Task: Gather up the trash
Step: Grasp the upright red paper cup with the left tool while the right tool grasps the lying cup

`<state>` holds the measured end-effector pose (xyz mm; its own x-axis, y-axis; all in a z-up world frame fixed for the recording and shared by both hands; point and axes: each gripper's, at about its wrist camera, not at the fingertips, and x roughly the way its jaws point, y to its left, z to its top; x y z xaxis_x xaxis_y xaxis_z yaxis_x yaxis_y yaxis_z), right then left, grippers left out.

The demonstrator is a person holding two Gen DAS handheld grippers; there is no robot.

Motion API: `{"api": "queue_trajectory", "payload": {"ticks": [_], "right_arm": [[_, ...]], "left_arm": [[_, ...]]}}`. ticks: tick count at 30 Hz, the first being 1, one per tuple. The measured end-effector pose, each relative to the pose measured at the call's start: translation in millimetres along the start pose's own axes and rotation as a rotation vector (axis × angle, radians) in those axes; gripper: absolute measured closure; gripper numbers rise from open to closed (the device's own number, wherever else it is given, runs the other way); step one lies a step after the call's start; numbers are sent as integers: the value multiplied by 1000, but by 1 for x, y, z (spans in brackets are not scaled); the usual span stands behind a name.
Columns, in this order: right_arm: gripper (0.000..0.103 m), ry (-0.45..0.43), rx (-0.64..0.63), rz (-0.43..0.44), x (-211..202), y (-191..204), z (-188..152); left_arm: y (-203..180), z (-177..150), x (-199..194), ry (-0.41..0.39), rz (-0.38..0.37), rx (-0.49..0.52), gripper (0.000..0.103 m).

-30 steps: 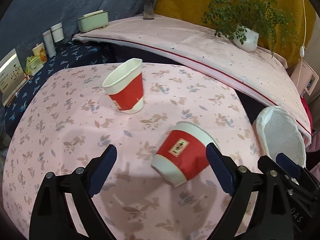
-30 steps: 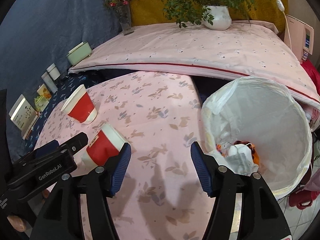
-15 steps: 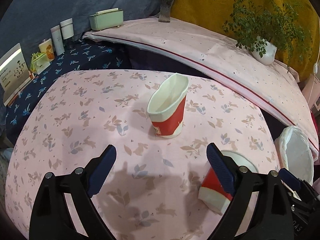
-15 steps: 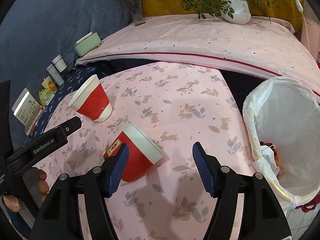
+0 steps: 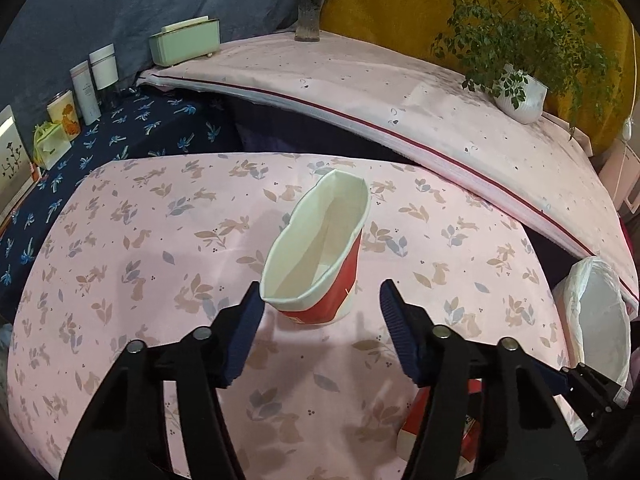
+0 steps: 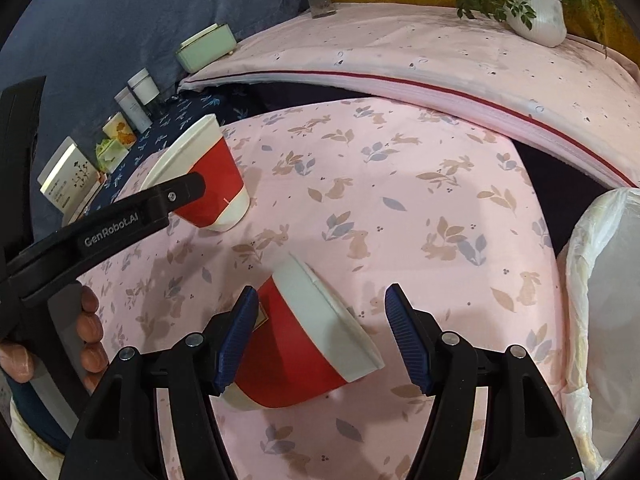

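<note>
A squashed red-and-white paper cup [image 5: 320, 256] stands upright on the pink rabbit-print table [image 5: 132, 240]. My left gripper [image 5: 320, 312] is open with the cup's base between its fingertips, not touching. A second red-and-white cup [image 6: 308, 340] lies on its side. My right gripper [image 6: 320, 320] is open around it, its fingers on either side of it. That cup peeks out at lower right in the left wrist view [image 5: 440, 432]. The upright cup also shows in the right wrist view [image 6: 208, 176], partly behind my left gripper's arm.
A white-lined trash bin [image 6: 608, 304] stands off the table's right edge; it also shows in the left wrist view [image 5: 596, 316]. Behind is a pink-covered ledge [image 5: 400, 92] with a potted plant [image 5: 520, 96], vase [image 5: 308, 20] and green box [image 5: 184, 44]. Jars and cards [image 5: 80, 92] stand at the left.
Both grippers moved forward: the left one has closed in on the upright cup, the right one on the lying cup, which now sits between its fingers. Both stay open.
</note>
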<state>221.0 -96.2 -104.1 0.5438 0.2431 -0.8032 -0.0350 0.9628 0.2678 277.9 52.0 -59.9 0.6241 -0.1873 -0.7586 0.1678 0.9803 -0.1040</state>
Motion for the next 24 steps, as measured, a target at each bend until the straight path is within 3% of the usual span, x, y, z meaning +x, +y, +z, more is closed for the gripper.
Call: {"api": "queue_trajectory", "payload": {"ticks": [1,3,13,24], "right_arm": [[43,3,-3,9,0,1,-2],[46,6,-11,24,-2,4,-6],[66,33,-22,78,-32,3,-39],[77,79,-25,157,-64,7,-87]], "left_arm": [[1,-1,1,10,-5,-5,69],[3,-3,3,31,-17,-15,78],[-4,-29,-29,24,-29,-7,79],[-21,-78,-69,44,-54,-10,79]]}}
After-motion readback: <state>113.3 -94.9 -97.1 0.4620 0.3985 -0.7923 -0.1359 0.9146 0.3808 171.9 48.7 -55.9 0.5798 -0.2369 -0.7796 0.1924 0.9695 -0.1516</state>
